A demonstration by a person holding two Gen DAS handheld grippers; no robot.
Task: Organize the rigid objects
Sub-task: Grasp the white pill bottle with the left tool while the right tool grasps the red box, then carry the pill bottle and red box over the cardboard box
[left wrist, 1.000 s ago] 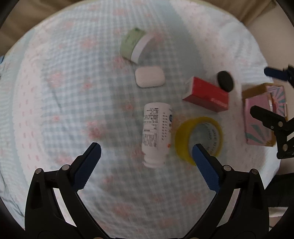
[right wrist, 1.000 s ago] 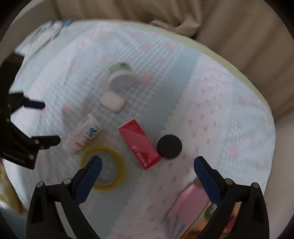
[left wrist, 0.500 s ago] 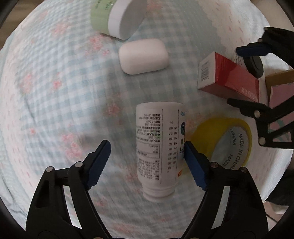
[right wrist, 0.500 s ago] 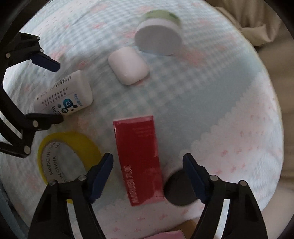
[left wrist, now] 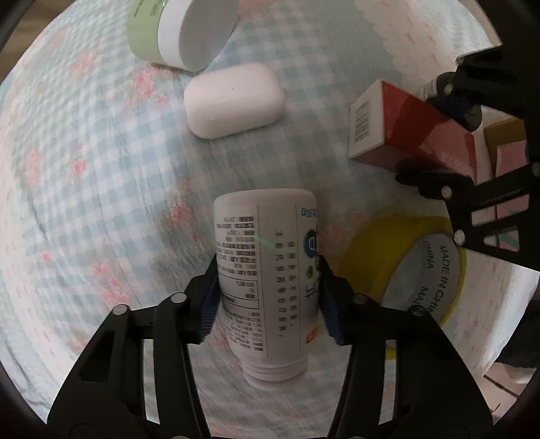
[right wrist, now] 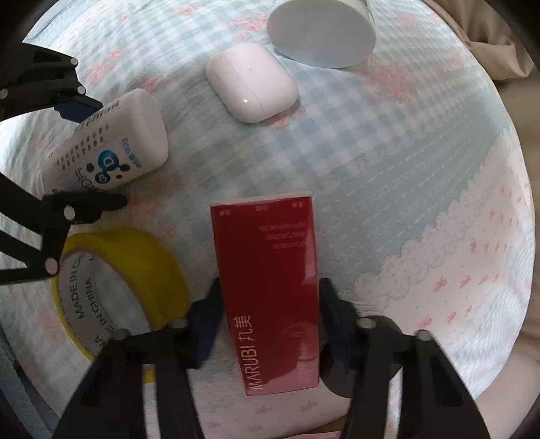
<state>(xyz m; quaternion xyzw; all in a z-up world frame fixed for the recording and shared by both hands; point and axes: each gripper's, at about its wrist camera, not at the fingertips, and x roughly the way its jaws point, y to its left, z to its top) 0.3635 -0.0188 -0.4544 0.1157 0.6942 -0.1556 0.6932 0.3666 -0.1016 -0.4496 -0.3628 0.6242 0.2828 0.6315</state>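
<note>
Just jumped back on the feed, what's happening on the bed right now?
A person is working both handheld grippers at once over the patterned blanket. The left gripper has just closed on the white bottle, lying on its side, pads pressed to its sides. The right gripper has just closed across the red box. Both things still lie on the blanket. The yellow tape roll, white case and green jar lie untouched nearby.
</note>
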